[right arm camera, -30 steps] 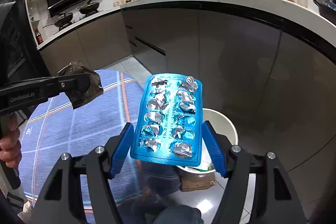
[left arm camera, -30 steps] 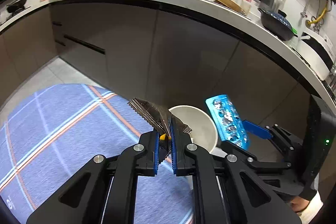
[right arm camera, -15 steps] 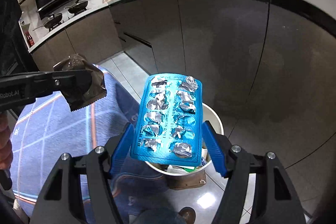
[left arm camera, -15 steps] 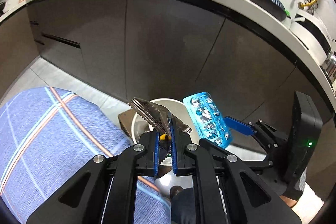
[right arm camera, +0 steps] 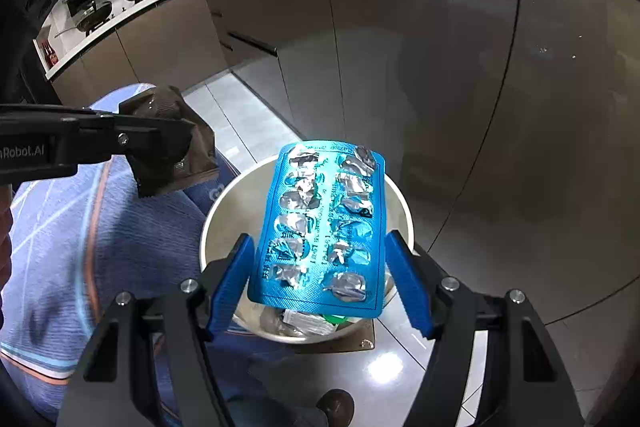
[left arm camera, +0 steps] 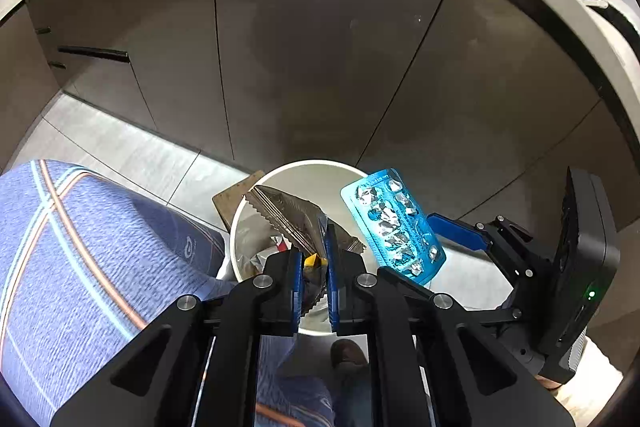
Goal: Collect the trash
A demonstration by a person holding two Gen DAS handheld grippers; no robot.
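My left gripper (left arm camera: 314,255) is shut on a crumpled brown foil wrapper (left arm camera: 292,217) and holds it above the white trash bin (left arm camera: 316,171). My right gripper (right arm camera: 320,267) is shut on a blue empty blister pack (right arm camera: 324,227), upright between its blue pads, above the same bin (right arm camera: 224,211). The bin holds several pieces of trash. In the right wrist view the left gripper (right arm camera: 168,143) holds the wrapper (right arm camera: 180,155) at the bin's left edge. In the left wrist view the blister pack (left arm camera: 394,227) hangs over the bin's right rim.
The bin stands on a brown board (right arm camera: 344,343) on grey tiles against dark cabinet fronts (left arm camera: 320,47). A blue striped cloth (left arm camera: 80,247) lies left of the bin. A worktop with a stove and pans (right arm camera: 112,3) runs behind.
Both grippers have moved forward and tilted down over the bin, which now sits directly under them. Each still holds its piece of trash.
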